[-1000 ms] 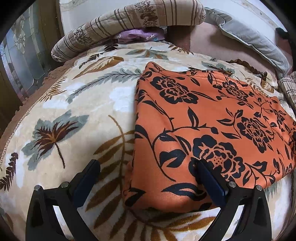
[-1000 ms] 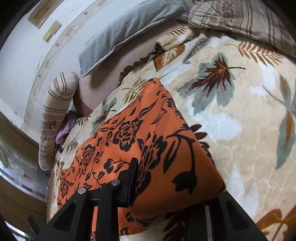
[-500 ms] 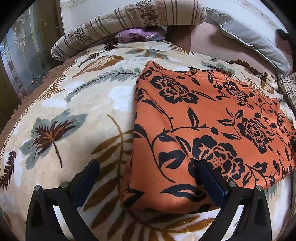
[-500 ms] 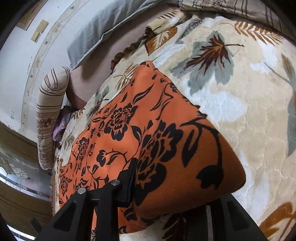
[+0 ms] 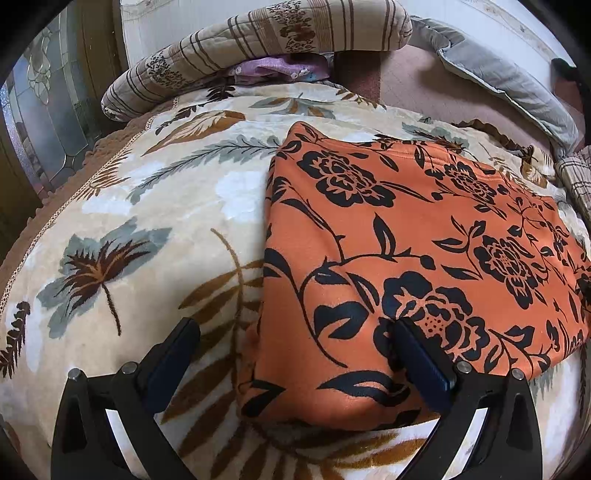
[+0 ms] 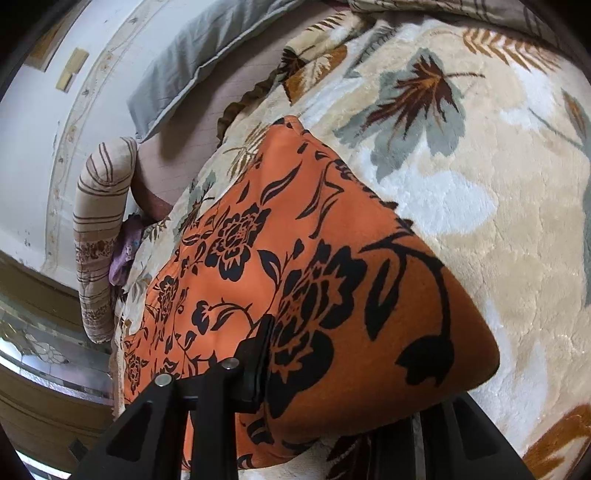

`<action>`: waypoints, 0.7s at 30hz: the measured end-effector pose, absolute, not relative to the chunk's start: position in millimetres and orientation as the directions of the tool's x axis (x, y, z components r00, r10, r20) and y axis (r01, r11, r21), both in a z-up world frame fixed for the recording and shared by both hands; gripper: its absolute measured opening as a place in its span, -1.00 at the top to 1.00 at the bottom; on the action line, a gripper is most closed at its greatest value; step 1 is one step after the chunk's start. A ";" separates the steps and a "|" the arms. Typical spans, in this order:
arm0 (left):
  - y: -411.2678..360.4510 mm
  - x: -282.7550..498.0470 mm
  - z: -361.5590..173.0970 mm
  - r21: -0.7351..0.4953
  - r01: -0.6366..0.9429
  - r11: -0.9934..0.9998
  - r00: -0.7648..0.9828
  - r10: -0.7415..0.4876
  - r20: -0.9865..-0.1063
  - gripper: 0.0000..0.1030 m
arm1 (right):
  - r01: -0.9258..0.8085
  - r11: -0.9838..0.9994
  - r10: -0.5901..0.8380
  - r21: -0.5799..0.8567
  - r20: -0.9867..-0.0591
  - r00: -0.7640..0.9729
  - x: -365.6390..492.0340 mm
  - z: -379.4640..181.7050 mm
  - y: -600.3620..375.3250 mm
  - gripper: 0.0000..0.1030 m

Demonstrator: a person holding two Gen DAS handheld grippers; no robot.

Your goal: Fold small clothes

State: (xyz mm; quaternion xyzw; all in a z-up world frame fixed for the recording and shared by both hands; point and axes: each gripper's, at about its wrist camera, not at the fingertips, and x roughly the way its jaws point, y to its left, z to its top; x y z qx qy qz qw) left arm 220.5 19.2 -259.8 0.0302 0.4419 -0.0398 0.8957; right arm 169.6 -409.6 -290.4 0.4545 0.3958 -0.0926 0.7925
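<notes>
Cream plush leaf-print blanket (image 5: 155, 206) fills both frames. Right of centre lies the folded orange black-flowered fleece garment (image 5: 406, 236), soft, light, floppy; take its near corners. Left gripper (image 5: 295, 354) stands spread astride one; right gripper (image 6: 354, 373) pinches the other, lower centre.

Orange garment (image 5: 424, 258), black floral print, folded flat on leaf-patterned blanket (image 5: 147, 229); near corner raised.

leaf-print blanket (image 5: 155, 206), striped bolster (image 5: 280, 33), grey pillow (image 5: 509, 77)
</notes>
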 end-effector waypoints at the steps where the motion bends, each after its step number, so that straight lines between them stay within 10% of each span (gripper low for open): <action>1: 19.3 220.6 -259.8 0.019 0.098 0.995 0.606 -0.045 -0.794 -1.00 | 0.507 0.565 0.218 0.651 -0.710 0.670 169.4 -290.9 -410.8 0.33; 21: 104.9 219.2 -211.1 0.025 -0.185 0.982 0.666 0.144 -0.732 -1.00 | 0.154 0.859 0.219 0.489 -0.622 0.752 219.8 -133.6 -247.3 0.59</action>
